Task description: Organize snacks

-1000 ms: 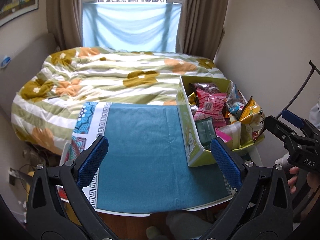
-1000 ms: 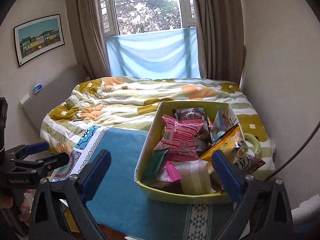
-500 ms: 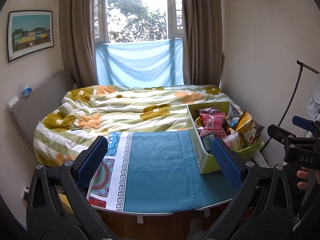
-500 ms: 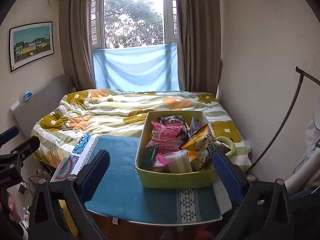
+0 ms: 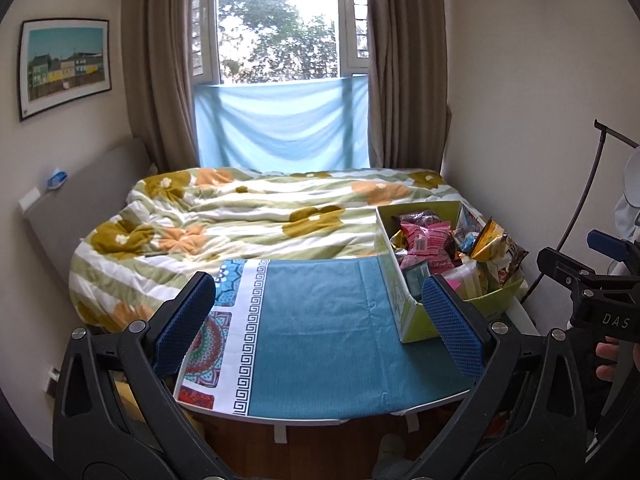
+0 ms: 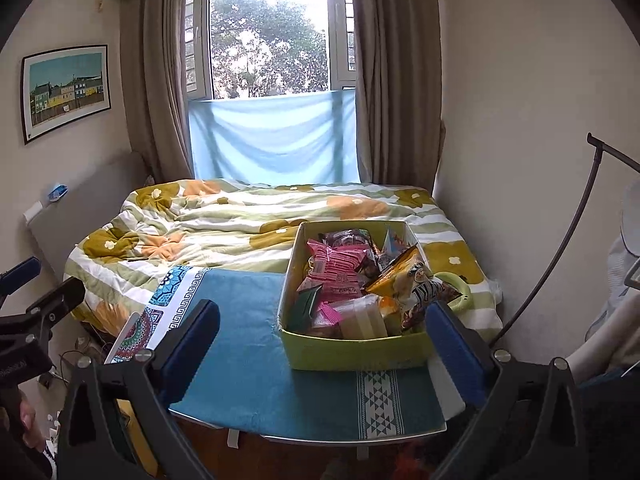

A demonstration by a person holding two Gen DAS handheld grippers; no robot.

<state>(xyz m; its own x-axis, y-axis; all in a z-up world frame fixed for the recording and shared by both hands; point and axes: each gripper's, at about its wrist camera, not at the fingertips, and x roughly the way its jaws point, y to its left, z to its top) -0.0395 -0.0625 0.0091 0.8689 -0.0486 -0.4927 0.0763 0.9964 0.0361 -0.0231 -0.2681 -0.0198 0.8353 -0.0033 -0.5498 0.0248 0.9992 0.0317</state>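
Note:
A green box [image 6: 352, 350] full of snack packets stands on the right part of a small table with a teal cloth [image 6: 248, 364]. A pink packet [image 6: 338, 266] and a yellow chip bag [image 6: 404, 278] lie on top. The box also shows in the left wrist view [image 5: 416, 320]. My left gripper [image 5: 318, 320] is open and empty, held back from the table's near edge. My right gripper [image 6: 322, 338] is open and empty, held back in front of the box.
A bed with a flowered quilt [image 5: 240, 216] lies behind the table, under a window. A wall stands close on the right. A black curved stand [image 6: 560, 248] rises at the right. The floor shows under the table's near edge.
Both grippers have pulled back and tilted up from the table. The table and box look smaller and more of the room and window shows.

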